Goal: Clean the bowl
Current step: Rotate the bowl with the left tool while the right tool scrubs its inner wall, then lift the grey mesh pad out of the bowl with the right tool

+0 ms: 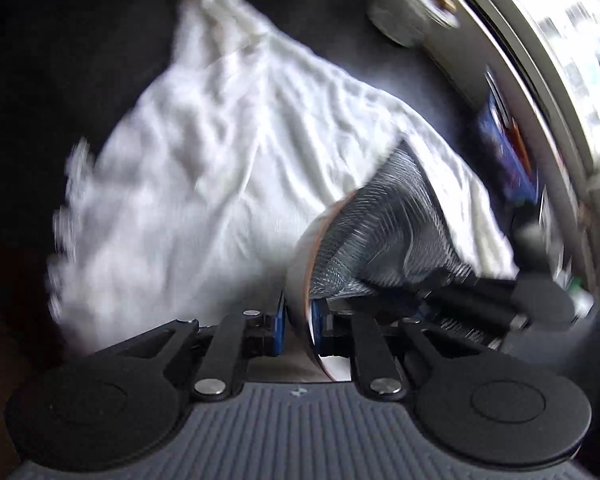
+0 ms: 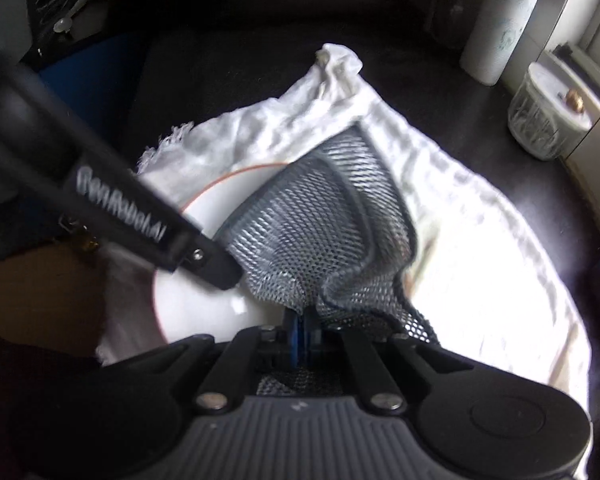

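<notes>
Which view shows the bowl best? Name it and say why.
The right wrist view. There the bowl shows its white inside and a long arc of its orange-lined rim, partly covered by the grey mesh cloth. The left wrist view shows only a blurred sliver of the bowl's rim edge-on between the left gripper's jaws.

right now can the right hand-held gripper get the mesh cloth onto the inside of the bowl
Probably yes. The right hand-held gripper is shut on the grey mesh cloth, which already lies over the bowl. The left hand-held gripper clamps the rim at one side, leaving the middle free.
</notes>
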The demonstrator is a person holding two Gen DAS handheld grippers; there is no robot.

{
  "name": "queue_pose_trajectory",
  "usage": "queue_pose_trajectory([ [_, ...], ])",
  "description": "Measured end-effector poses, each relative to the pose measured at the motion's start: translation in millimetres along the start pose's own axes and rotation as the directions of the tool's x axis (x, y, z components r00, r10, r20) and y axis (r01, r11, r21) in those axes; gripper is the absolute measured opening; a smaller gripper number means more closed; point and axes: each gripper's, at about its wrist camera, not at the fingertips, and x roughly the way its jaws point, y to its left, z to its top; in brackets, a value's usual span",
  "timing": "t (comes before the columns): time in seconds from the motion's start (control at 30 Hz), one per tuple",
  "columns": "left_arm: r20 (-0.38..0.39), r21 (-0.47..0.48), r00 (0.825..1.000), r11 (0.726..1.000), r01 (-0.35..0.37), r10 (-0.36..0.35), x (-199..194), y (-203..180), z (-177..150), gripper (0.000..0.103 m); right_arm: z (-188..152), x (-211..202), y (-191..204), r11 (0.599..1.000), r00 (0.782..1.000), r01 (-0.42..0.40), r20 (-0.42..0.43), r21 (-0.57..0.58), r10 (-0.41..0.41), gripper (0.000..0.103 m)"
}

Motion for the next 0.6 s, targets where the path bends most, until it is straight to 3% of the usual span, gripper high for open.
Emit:
queue_pose_trajectory([
  [0.1,-0.007,-0.223,0.997,0.972,0.074,-0.077,0,23,-6,0.017,0,-1,-4,0.998,0.999,-0.04,-0.005,0.046,0.04,0.003],
  [0.23,-0.01,-0.272,0.995,0.957,0.097,-0.103,2,32,-10,0.016,-3,-6,-15,0.976,0.989,-0.15,0.023,0.157,0.148,0.004],
  [0.3,-0.018,-0.156,0.997,0.985,0.07,-0.074,1,21,-10,0.017,-7,-10,-21,0.959,0.979,-0.202,0.051,0.199,0.196,0.003],
  [0.37,-0.018,-0.015,0.999,0.999,0.03,-0.03,-1,9,-11,0.017,-14,-20,-28,0.956,0.978,-0.201,0.091,0.215,0.186,0.003],
  [0.5,-0.017,0.027,1.0,1.0,0.012,-0.011,1,5,-13,0.017,-26,-53,-53,0.935,0.966,-0.215,0.201,0.283,0.162,0.002],
  [0.6,0.005,0.064,1.0,0.998,-0.019,0.018,-3,1,-13,0.017,-32,-72,-65,0.942,0.96,-0.189,0.254,0.277,0.119,0.002],
])
